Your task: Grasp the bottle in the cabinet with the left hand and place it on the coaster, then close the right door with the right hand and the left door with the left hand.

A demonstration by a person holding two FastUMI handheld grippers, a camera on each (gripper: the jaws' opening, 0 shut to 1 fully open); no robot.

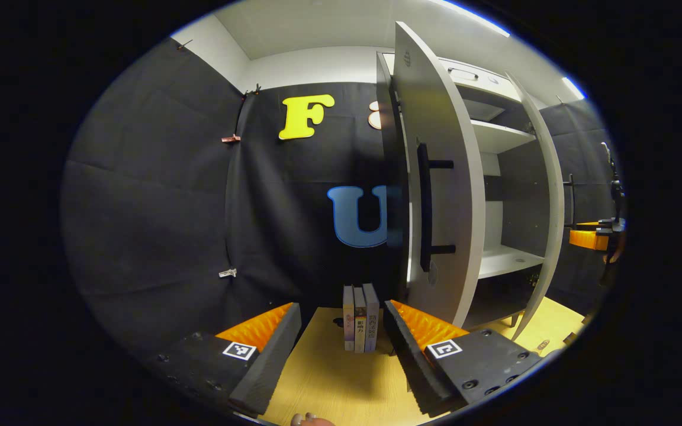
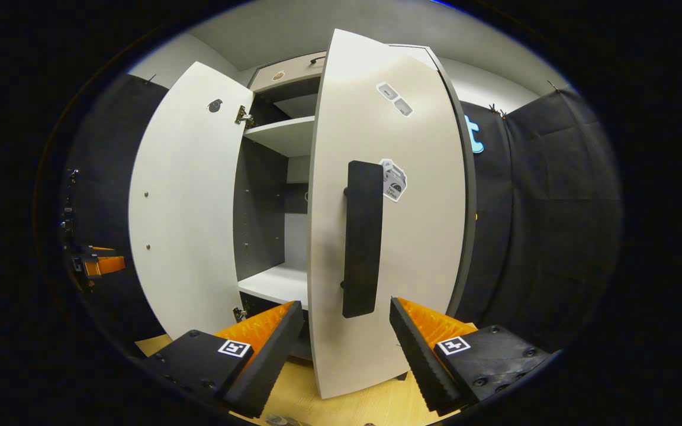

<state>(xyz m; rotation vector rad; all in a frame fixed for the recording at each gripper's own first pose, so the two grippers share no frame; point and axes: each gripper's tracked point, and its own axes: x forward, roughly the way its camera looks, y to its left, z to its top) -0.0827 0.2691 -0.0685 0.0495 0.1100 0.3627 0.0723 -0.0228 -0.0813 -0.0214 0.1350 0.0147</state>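
Three upright books (image 1: 360,319), two cabinet doors (image 2: 184,207), two handles (image 2: 363,236)

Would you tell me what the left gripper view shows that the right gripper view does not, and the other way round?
Left gripper view: three upright books on the wooden table, beyond the open left gripper, and the left door's handle. Right gripper view: the right door's handle ahead of the open right gripper, stickers on that door, and the left door's inner face. Shared: the cabinet with both doors open, its lower shelf, and the other gripper far off.
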